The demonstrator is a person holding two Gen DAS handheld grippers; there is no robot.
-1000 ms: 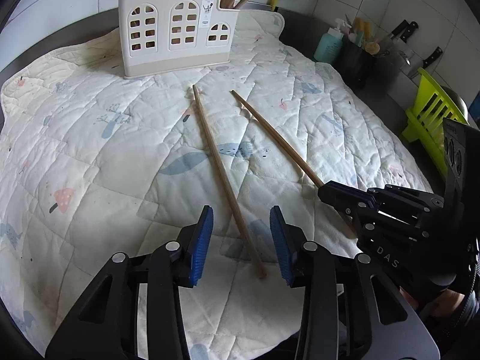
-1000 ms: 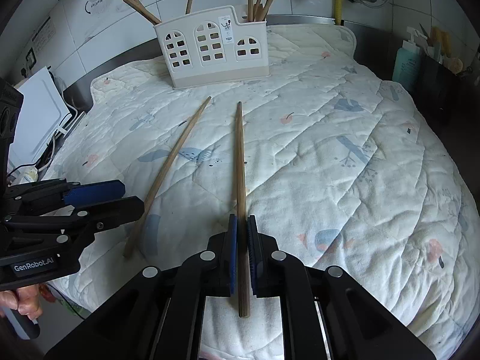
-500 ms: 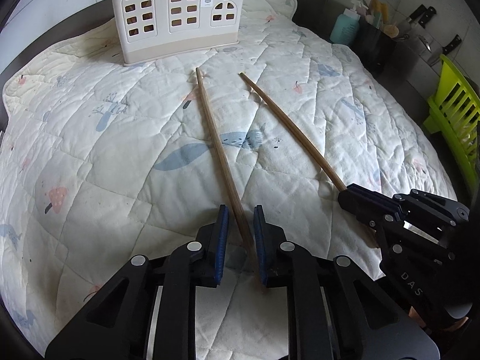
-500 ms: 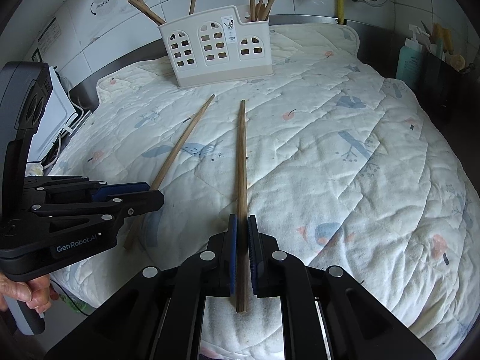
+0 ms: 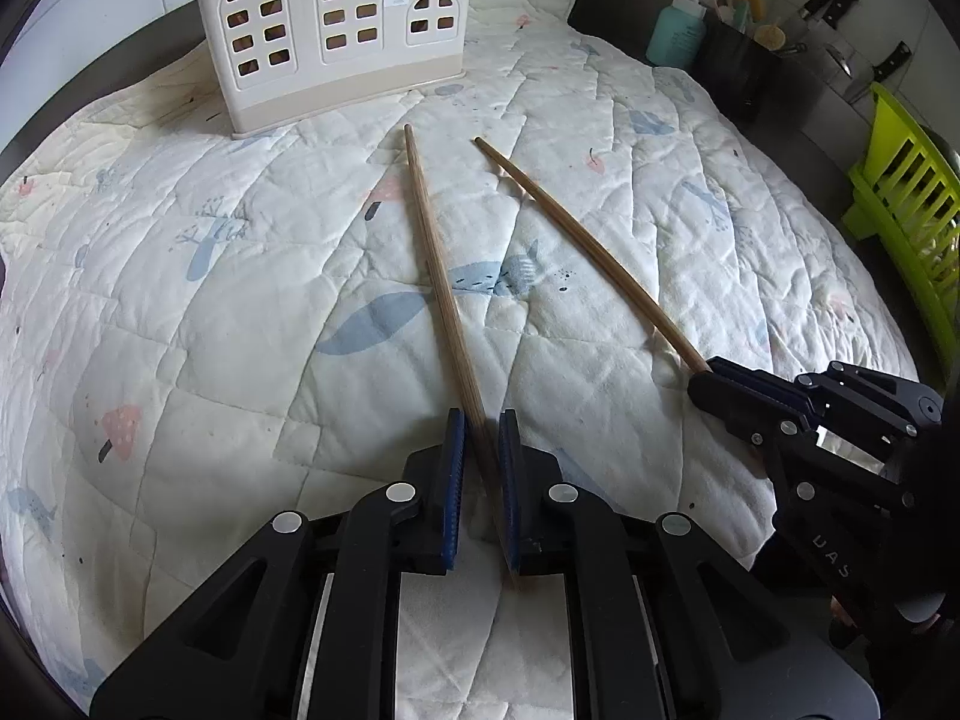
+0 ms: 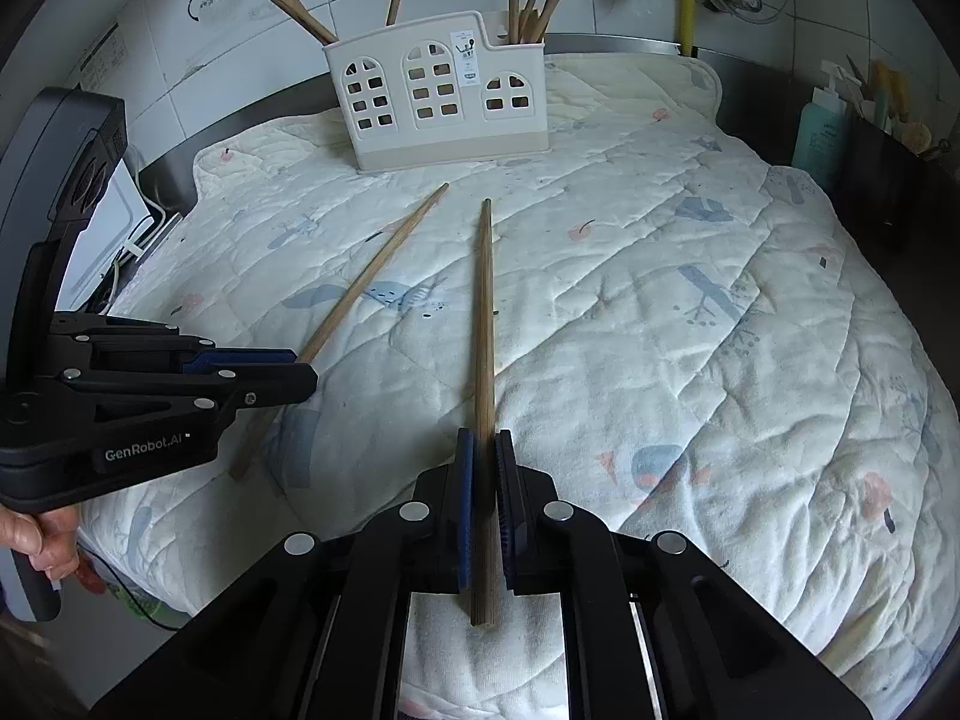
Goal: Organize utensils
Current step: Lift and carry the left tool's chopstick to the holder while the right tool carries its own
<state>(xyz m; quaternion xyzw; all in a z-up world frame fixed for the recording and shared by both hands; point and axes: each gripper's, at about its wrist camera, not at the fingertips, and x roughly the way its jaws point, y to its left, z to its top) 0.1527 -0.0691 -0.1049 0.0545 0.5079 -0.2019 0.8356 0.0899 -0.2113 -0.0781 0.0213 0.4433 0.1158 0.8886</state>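
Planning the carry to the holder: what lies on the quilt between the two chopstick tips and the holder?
Nothing: in both views, bare quilt separates the chopsticks from the holder.

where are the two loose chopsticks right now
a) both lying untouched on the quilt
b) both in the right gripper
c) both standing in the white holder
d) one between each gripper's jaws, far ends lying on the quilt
d: the left gripper has one chopstick between its jaws, the right gripper clamps the other chopstick, tips on the quilt.
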